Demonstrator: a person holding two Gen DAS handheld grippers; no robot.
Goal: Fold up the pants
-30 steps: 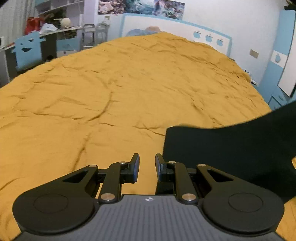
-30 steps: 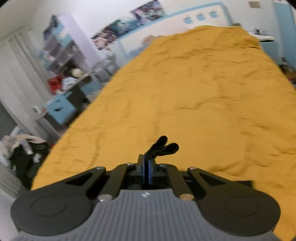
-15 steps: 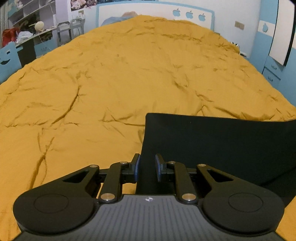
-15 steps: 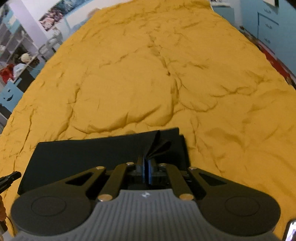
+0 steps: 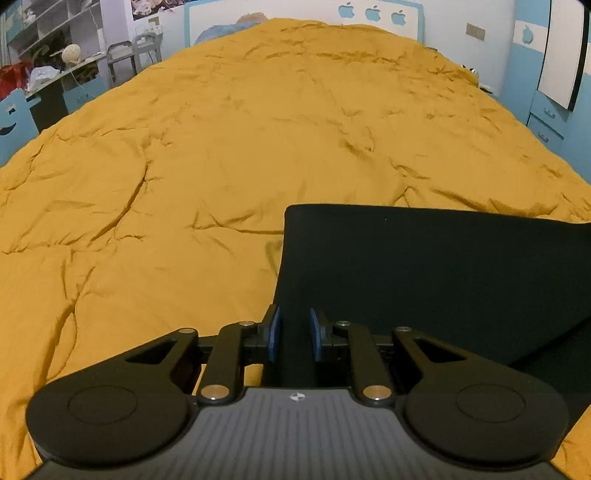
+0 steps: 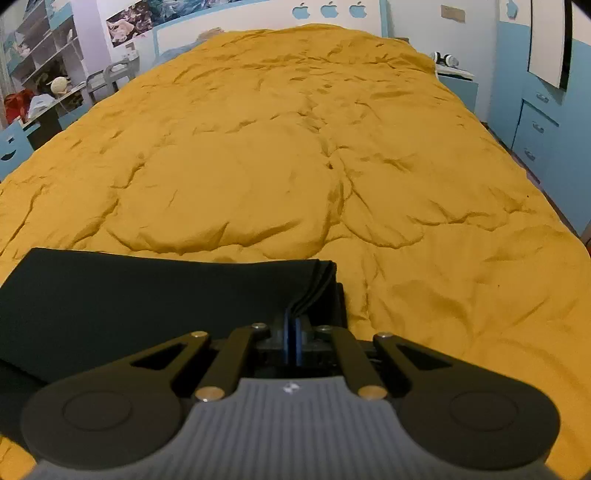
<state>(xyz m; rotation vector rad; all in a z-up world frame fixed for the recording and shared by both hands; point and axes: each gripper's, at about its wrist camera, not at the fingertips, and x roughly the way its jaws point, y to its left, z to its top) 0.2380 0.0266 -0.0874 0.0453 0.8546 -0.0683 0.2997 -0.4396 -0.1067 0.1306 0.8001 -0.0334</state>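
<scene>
The right tool (image 6: 291,341) pinches the pants (image 6: 155,291) corner; the left tool (image 5: 293,338), part open, only straddles their edge, which could sag onto the bed (image 5: 221,147).

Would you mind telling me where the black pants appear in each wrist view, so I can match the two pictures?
Left wrist: black pants fill the lower right, reaching between the left gripper fingers.
Right wrist: pants lie lower left, their stacked edge pinched in the right gripper.
Shared landmark: three apple cutouts on the headboard.

left tool (image 5: 294,334): jaws parted, level | right tool (image 6: 291,341): jaws pinched together, level
</scene>
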